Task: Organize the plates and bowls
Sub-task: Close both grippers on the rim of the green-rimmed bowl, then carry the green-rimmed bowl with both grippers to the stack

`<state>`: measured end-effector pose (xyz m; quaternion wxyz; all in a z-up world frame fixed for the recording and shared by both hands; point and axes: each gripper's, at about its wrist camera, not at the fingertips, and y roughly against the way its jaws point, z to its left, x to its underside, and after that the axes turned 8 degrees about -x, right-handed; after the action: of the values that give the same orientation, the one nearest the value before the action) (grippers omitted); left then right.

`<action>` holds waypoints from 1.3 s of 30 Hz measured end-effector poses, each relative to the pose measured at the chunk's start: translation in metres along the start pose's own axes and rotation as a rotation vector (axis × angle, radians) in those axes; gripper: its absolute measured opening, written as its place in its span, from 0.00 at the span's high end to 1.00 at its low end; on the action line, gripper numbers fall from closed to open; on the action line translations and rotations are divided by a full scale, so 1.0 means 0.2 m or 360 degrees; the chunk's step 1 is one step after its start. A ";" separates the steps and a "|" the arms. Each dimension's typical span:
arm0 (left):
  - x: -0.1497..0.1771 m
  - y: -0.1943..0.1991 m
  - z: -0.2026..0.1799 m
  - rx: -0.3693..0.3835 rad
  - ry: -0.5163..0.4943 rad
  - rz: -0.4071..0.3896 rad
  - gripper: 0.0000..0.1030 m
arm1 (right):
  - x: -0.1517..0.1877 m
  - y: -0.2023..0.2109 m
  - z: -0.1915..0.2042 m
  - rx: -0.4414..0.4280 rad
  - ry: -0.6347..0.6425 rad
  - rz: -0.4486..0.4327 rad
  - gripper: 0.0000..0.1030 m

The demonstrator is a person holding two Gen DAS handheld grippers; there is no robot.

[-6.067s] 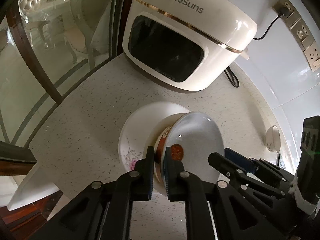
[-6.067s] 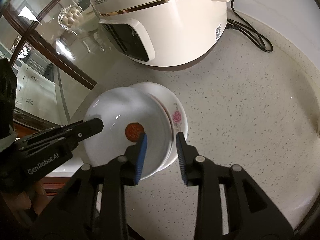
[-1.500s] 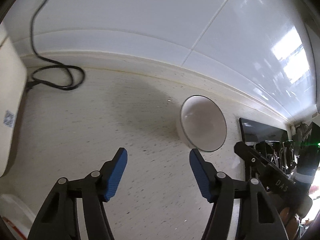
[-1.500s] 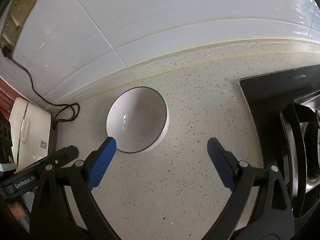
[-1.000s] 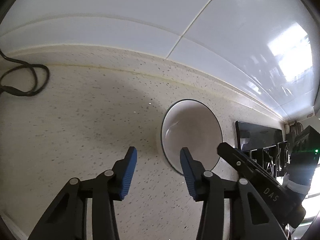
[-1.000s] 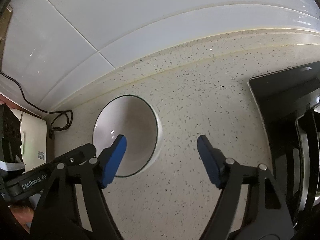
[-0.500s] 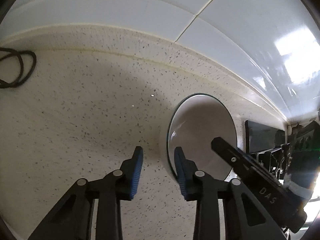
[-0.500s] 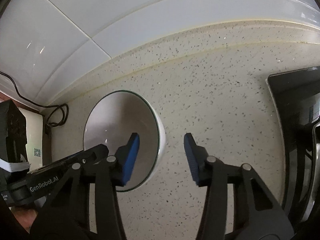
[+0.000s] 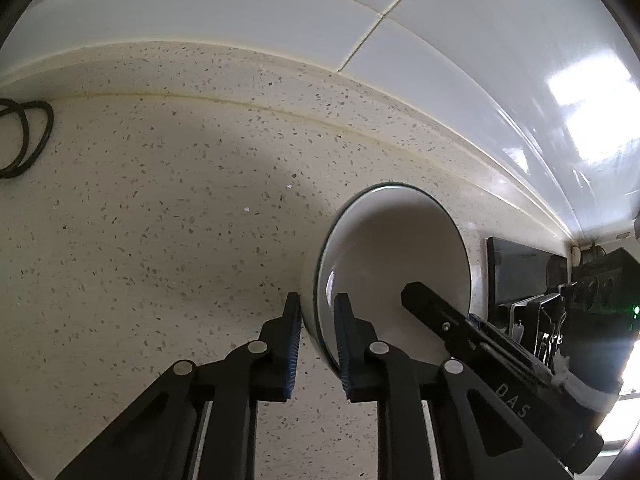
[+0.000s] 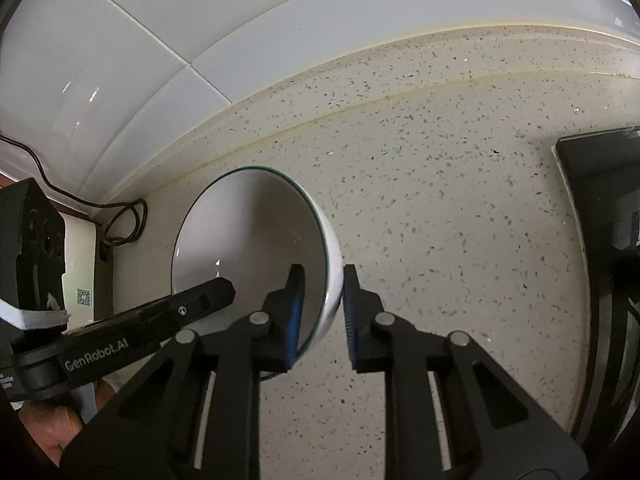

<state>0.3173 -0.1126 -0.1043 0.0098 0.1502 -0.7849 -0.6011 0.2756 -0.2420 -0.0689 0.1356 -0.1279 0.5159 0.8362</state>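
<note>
I have the bowl (image 9: 396, 248) by both sides. It is white with a thin dark line round its rim, and it sits on the speckled countertop (image 9: 160, 220) near the foot of the white tiled wall (image 9: 280, 12).

My left gripper (image 9: 316, 312) straddles the bowl's left wall, one blue pad outside, the other inside; the jaws are nearly together and closing, with the rim between them, and the outer pad looks to touch the bowl's side. My right gripper (image 10: 322, 300) does the same on the bowl's right wall: its jaws are drawn in to a narrow gap with the rim clamped between the pads, one inside the bowl and one outside.

Each gripper shows in the other's view, reaching over the bowl from the opposite side. A black cable (image 9: 24, 136) lies coiled on the countertop well to the left of the bowl, beside a cream appliance (image 10: 82, 264). A black stove (image 10: 600, 208) lies to the bowl's right.
</note>
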 end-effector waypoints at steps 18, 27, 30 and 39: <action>0.16 0.13 0.10 0.0008 0.0037 -0.0040 0.88 | 0.24 0.15 0.13 -0.0018 0.0099 -0.0002 0.79; 0.33 0.28 0.15 0.0010 0.0078 -0.0100 0.88 | 0.40 0.27 0.23 -0.0067 0.0158 0.0008 0.79; 0.38 0.31 0.19 0.0012 0.0101 -0.0113 0.88 | 0.45 0.31 0.27 -0.0083 0.0186 0.0017 0.79; 0.51 0.46 0.28 0.0008 0.0157 -0.0162 0.88 | 0.57 0.40 0.39 -0.0131 0.0248 0.0038 0.79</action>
<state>0.1881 -0.0634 -0.0501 0.0175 0.2195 -0.7763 -0.5906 0.1359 -0.1945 -0.0092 0.0797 -0.1918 0.4916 0.8457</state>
